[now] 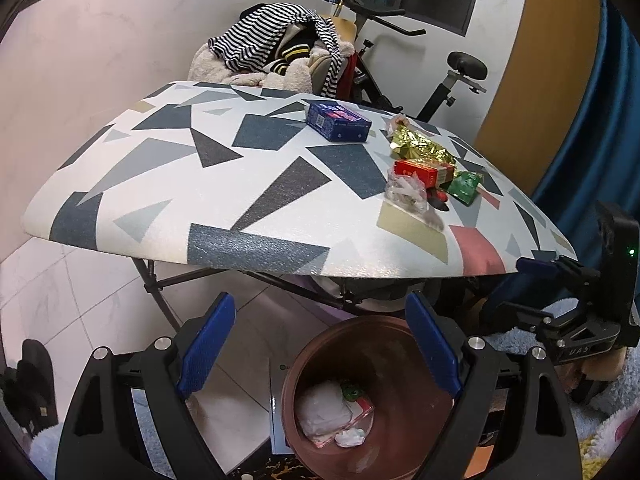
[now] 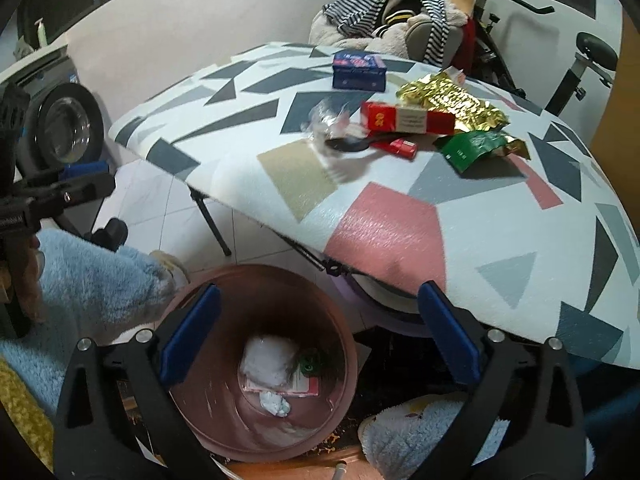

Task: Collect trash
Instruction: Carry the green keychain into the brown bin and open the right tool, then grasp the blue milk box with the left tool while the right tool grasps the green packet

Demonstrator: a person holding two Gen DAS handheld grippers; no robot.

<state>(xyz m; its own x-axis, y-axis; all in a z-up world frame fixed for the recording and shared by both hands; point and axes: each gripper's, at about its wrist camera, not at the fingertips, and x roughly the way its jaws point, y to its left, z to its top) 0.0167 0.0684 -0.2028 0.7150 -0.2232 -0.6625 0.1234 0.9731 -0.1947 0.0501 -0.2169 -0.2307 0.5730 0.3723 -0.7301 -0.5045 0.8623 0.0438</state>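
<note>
Both grippers hang over a brown-pink bin (image 1: 400,432) on the floor by the patterned table (image 1: 224,184). My left gripper (image 1: 320,344) is open and holds nothing. My right gripper (image 2: 320,336) is open too, its jaws wide and bare above the bin (image 2: 224,420). Inside the bin lie white crumpled paper (image 2: 268,360) and a pink pack (image 2: 296,386). On the table rest a blue box (image 2: 359,70), a gold wrapper (image 2: 448,100), a long red box (image 2: 406,118), a small red pack (image 2: 400,147), a green packet (image 2: 476,148) and a clear plastic wrapper (image 2: 328,120).
Folding table legs (image 2: 212,220) stand near the bin. A washing machine (image 2: 64,124) is at the left, and a clothes pile (image 1: 280,52) and an exercise bike (image 1: 440,80) sit behind the table. Fluffy blue fabric (image 2: 100,280) lies beside the bin.
</note>
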